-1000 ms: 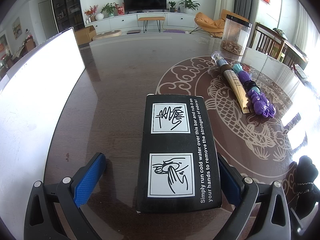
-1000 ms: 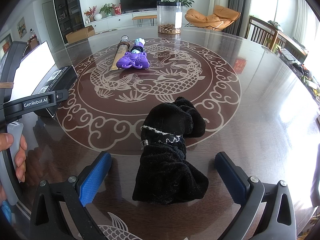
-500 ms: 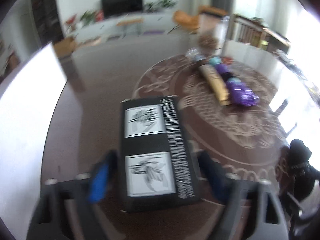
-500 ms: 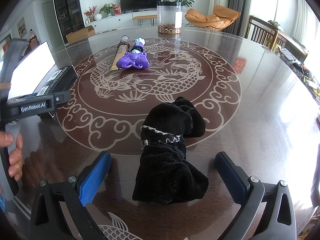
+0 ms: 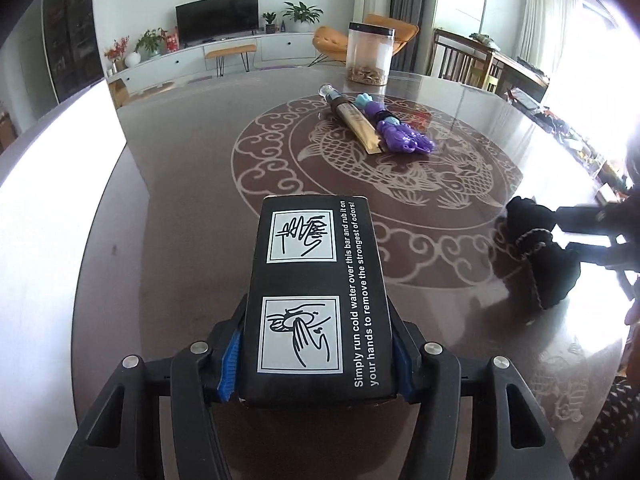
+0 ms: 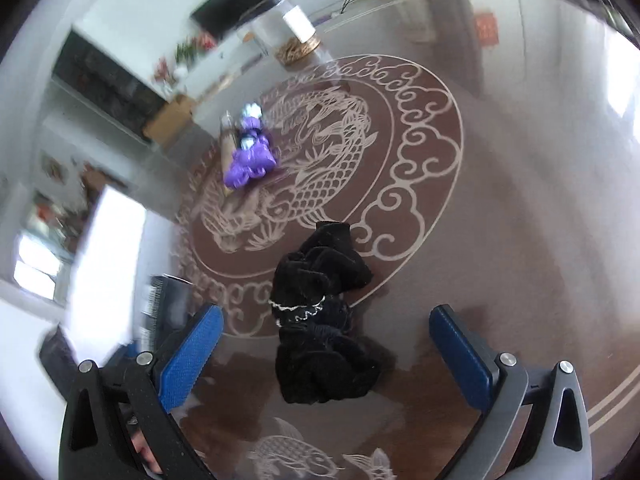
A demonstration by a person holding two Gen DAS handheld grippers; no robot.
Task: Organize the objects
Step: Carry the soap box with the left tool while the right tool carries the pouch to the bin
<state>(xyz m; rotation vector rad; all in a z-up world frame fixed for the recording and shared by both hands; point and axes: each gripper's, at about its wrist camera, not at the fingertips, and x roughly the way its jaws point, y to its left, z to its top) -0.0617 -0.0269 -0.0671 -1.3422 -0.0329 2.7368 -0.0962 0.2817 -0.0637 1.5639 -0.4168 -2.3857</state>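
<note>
My left gripper [image 5: 316, 356] is shut on a black box [image 5: 318, 280] with white hand-washing pictures, holding it by its near end above the dark round table [image 5: 192, 168]. My right gripper [image 6: 326, 348] is open, its blue pads either side of a black crumpled cloth [image 6: 322, 320] lying on the table; the cloth also shows in the left wrist view [image 5: 540, 256]. A purple toy [image 5: 400, 136] and a gold tube [image 5: 358, 122] lie together near the table's middle. The box shows blurred at the left of the right wrist view [image 6: 164, 304].
A clear jar [image 5: 370, 56] with brown bits stands at the table's far side. A white board [image 5: 52, 208] lies along the table's left. Chairs [image 5: 468, 60] stand beyond the far right edge. The table bears a pale fish and cloud pattern [image 5: 400, 176].
My left gripper has closed on the black box and lifted it, swinging right. My right gripper has tilted and turned over the black cloth, still open.
</note>
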